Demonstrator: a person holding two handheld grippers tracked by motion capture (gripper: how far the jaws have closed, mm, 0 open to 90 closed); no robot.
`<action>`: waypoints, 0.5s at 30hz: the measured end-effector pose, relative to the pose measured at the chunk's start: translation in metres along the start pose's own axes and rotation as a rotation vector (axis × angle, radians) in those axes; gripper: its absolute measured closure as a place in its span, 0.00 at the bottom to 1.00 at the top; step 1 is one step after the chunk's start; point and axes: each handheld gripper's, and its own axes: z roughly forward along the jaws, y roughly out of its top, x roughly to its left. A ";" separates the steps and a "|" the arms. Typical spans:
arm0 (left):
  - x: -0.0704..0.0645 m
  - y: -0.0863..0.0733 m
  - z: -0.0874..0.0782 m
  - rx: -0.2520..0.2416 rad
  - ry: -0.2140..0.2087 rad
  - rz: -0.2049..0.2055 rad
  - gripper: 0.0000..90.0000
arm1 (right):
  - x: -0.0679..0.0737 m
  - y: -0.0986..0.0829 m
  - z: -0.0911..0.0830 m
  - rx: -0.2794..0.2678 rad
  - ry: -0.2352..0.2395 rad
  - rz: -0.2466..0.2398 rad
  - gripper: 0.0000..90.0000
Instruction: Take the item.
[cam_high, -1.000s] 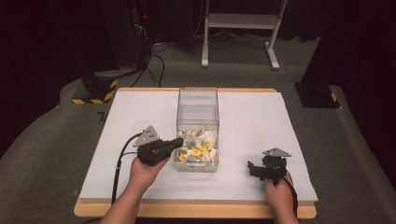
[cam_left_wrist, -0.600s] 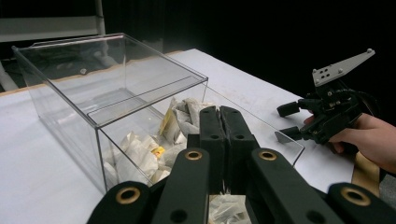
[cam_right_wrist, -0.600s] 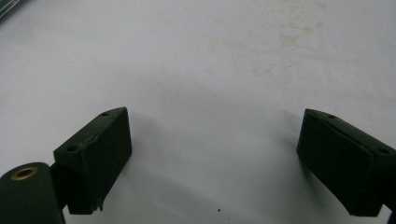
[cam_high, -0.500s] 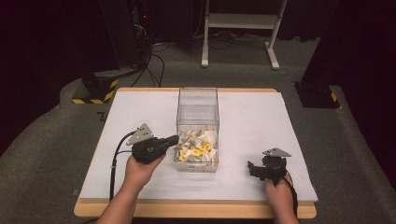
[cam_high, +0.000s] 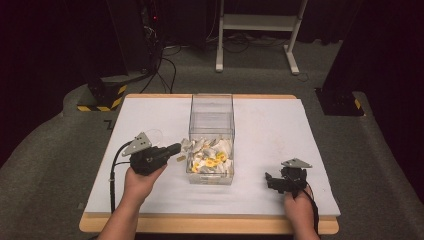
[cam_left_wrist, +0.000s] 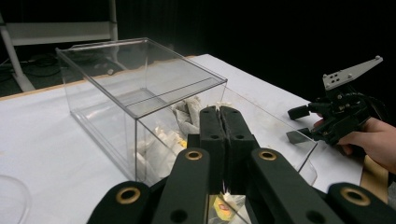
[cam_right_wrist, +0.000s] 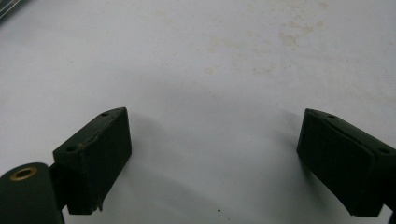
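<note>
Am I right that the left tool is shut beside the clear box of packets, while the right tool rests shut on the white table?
Not quite: the right tool is open. The right gripper view shows its jaws wide apart over the white table. The left tool is shut beside the clear box.

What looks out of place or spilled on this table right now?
A few white packets lie on the table against the left wall of the clear box, outside it, while the rest sit inside. The left gripper, its fingers closed together, points at them. The right gripper rests open, apart.
</note>
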 end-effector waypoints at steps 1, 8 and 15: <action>0.002 -0.001 -0.001 0.000 0.000 0.000 0.99 | 0.000 0.000 0.000 0.000 0.000 0.000 0.11; 0.011 -0.006 -0.006 -0.007 0.016 0.006 0.99 | 0.000 0.000 0.000 -0.002 0.000 -0.002 0.11; 0.023 -0.008 -0.015 -0.025 0.029 -0.019 0.99 | 0.001 -0.001 0.000 -0.002 -0.001 -0.003 0.11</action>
